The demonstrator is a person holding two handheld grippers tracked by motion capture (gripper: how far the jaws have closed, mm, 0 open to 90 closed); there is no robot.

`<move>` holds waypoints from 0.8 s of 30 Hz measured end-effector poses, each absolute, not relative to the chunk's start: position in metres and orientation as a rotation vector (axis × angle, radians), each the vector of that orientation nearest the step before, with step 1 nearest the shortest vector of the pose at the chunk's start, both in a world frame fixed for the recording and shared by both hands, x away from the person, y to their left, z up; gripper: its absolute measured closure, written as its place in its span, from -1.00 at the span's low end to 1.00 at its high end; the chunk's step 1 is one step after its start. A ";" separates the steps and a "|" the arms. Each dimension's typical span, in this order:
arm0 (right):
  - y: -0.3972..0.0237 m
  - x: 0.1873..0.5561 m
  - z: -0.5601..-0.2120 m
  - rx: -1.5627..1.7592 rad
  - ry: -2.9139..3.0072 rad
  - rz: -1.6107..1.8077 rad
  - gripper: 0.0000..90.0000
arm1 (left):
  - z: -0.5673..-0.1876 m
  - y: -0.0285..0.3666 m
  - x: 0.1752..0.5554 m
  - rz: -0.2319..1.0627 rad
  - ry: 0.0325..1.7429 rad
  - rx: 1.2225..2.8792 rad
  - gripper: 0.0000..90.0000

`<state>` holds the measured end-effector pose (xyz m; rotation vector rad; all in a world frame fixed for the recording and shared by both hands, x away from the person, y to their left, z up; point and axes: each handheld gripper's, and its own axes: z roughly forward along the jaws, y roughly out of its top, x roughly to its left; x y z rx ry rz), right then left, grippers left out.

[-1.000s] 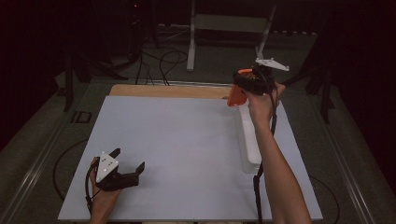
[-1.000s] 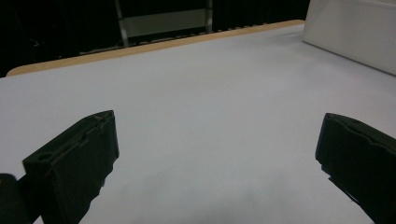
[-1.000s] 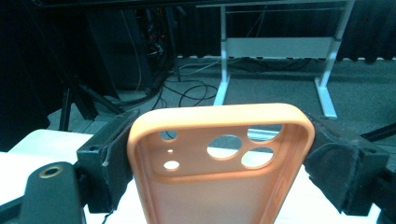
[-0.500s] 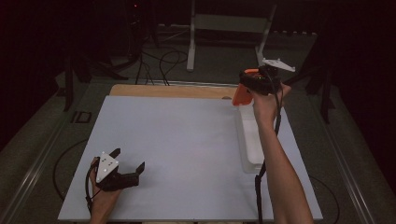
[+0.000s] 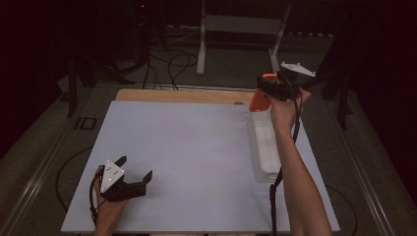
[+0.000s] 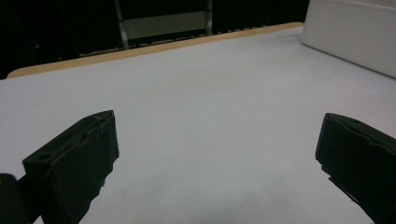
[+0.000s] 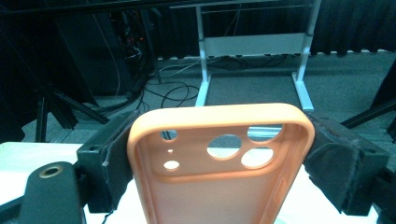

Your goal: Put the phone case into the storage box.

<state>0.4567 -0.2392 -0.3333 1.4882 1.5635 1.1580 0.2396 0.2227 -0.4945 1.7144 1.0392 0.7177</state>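
Matt orange rubbery phone case (image 7: 219, 163); smooth white table (image 5: 187, 147), wooden edge.

No readable text, label, brand, number or sign on anything in view.

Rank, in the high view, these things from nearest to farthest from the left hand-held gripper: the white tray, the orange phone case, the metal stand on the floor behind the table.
1. White tray, across the table to the right of the left hand-held gripper.
2. Orange phone case, above the tray's far end, clamped in the right hand-held gripper.
3. Metal stand, on the floor beyond the table.
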 end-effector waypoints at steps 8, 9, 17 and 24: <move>-0.245 0.457 -0.335 1.503 1.547 1.141 -0.64 | -0.494 0.223 0.239 0.719 1.038 1.712 -0.99; -0.246 0.457 -0.336 1.505 1.545 1.139 -0.64 | -0.494 0.223 0.239 0.719 1.039 1.711 -1.00; -0.252 0.458 -0.341 1.516 1.539 1.116 -0.64 | -0.494 0.223 0.239 0.720 1.039 1.712 -1.00; -0.256 0.459 -0.346 1.533 1.536 1.103 -0.64 | -0.494 0.223 0.239 0.721 1.039 1.712 -0.99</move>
